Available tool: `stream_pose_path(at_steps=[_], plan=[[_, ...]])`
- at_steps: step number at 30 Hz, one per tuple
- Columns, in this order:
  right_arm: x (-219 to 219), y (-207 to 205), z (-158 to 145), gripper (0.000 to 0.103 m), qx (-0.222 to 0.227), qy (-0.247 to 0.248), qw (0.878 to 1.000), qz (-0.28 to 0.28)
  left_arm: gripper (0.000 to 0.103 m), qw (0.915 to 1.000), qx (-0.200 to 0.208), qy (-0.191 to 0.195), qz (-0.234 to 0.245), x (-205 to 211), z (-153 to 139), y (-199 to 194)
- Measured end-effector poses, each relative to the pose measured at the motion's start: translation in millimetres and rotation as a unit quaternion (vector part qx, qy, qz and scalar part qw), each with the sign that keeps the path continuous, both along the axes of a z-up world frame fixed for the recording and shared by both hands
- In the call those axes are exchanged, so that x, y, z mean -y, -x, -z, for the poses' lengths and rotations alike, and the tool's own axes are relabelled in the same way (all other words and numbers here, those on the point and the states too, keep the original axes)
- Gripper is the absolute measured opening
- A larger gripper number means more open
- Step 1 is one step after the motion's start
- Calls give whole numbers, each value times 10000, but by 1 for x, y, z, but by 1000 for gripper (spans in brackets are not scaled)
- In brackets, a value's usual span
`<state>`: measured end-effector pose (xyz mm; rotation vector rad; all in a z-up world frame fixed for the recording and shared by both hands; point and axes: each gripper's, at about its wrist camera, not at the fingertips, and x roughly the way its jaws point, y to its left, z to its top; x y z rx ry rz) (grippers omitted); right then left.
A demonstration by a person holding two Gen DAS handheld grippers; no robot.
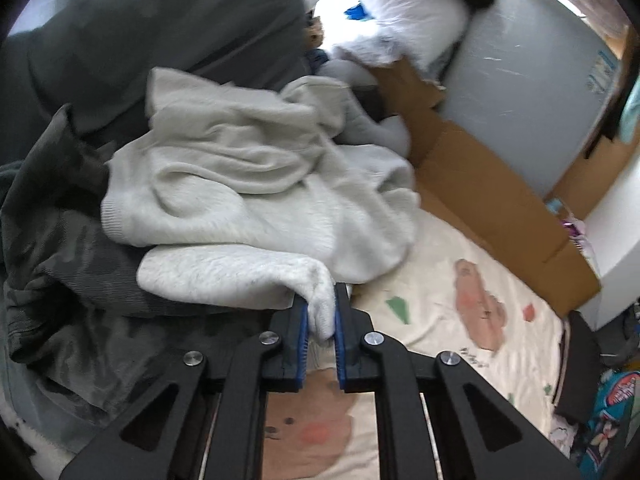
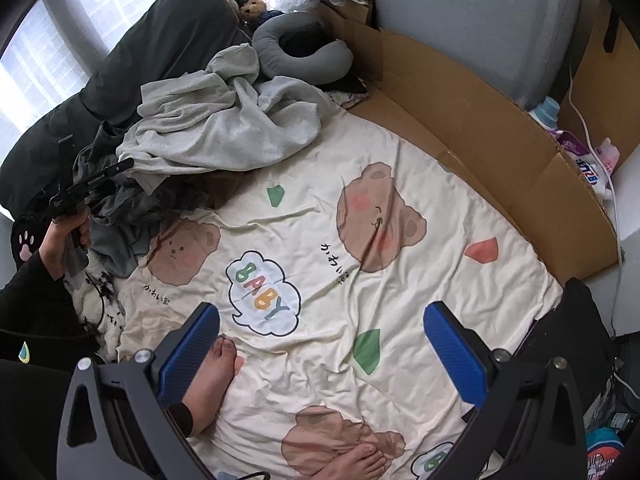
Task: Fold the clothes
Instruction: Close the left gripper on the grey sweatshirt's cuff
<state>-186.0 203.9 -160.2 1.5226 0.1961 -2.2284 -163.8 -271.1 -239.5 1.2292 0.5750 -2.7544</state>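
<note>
A cream bedsheet point(image 2: 400, 280) printed with brown bear faces carries a speech bubble point(image 2: 264, 294) reading "BABY" in coloured letters, and small handwritten-style script beside two bears is too small to read. At the right edge, a white detergent bottle point(image 2: 596, 172) shows a blue label whose characters cannot be made out. The left gripper point(image 1: 321, 312), seen from its own camera, has its blue-padded fingers point(image 1: 303, 320) clenched on a corner of a pale grey sweatshirt point(image 1: 248, 184), which lies crumpled at the far left side of the bed, on top of dark camouflage-patterned clothes point(image 1: 68, 248). From the right wrist view, a hand point(image 2: 66, 236) grips that tool's handle beside the pile, and the tool's tip is hidden in the fabric. The right gripper point(image 2: 320, 340) hangs over the bare sheet with its fingers spread wide and released, nothing between them. Two bare feet point(image 2: 216, 376) rest on the sheet below it. A flattened cardboard sheet point(image 2: 480, 140) lines the bed's right side against a grey wall, and a grey neck pillow point(image 2: 296, 52) and small teddy bear point(image 2: 252, 6) sit beyond the pile. A dark pillow point(image 2: 160, 48) lies at the left.
</note>
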Motion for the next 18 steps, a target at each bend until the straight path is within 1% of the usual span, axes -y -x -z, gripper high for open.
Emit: stream_pose_path(at_steps=[6, 13, 18], plan=[[20, 1, 9, 103, -20, 2, 9996, -291, 10, 9995, -116, -264, 123, -21, -16, -9], [58, 8, 21, 103, -190, 83, 9970, -739, 9, 9979, -245, -526, 270, -41, -30, -23], [89, 11, 27, 103, -307, 200, 9936, -1065, 9, 9960, -323, -657, 503, -59, -42, -30]])
